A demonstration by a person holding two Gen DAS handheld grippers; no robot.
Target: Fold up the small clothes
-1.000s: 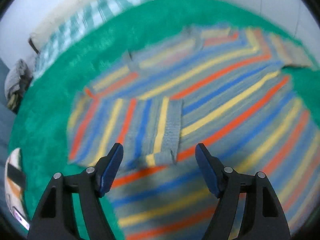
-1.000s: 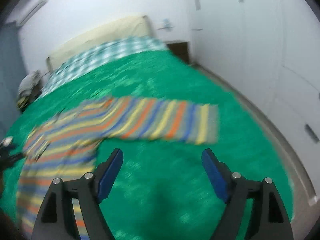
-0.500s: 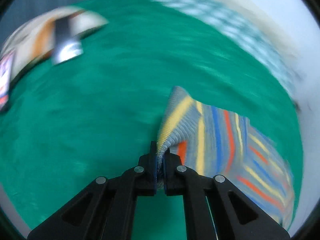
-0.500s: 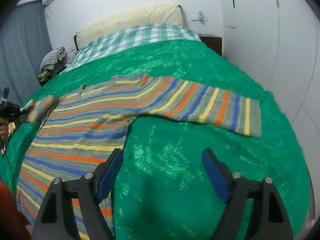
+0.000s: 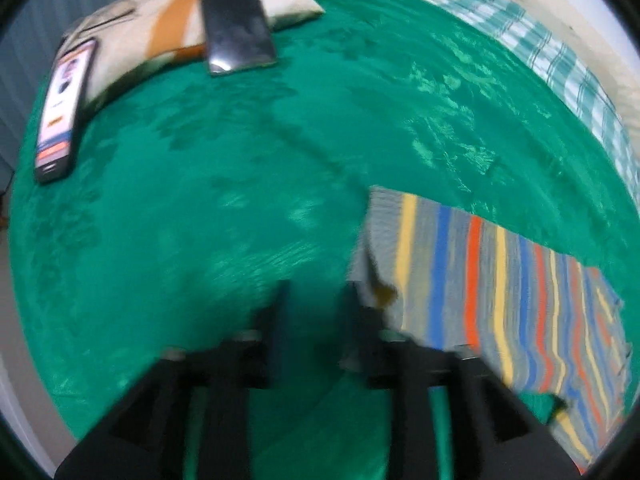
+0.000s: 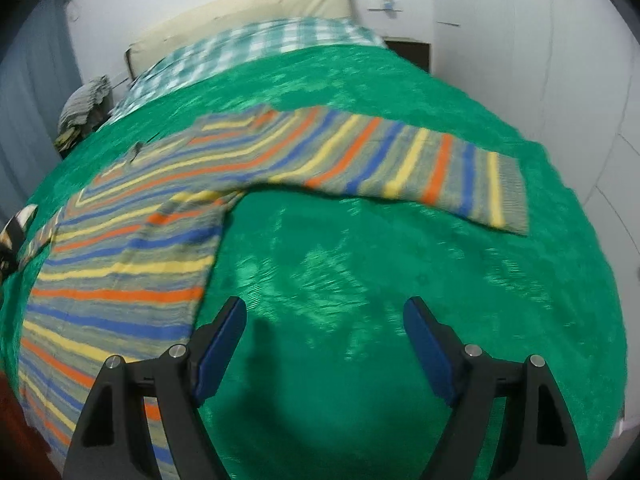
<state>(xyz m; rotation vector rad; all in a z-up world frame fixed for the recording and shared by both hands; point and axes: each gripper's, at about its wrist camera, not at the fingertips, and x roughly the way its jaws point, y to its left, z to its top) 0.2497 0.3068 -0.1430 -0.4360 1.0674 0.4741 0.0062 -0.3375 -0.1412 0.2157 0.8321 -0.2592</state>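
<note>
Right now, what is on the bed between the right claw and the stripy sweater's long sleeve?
Nothing but bare green bedspread: the right wrist view shows it running from the open right claw to the sleeve.

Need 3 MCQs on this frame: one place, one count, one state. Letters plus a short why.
1. Where does the dark-screen phone lie?
A. on the small pillow
B. on the sweater
C. on the floor

2. How many phones show in the left wrist view?
A. one
B. two
C. four

3. What is the right gripper doing?
A. clamping the sleeve
C. gripping a phone
B. open over the green bedspread

Key: 1 A, it rests across the pillow. 2 B, the dark one and a lit-screen phone. 3 B, only bedspread lies between its fingers; the striped sweater sits apart.
</note>
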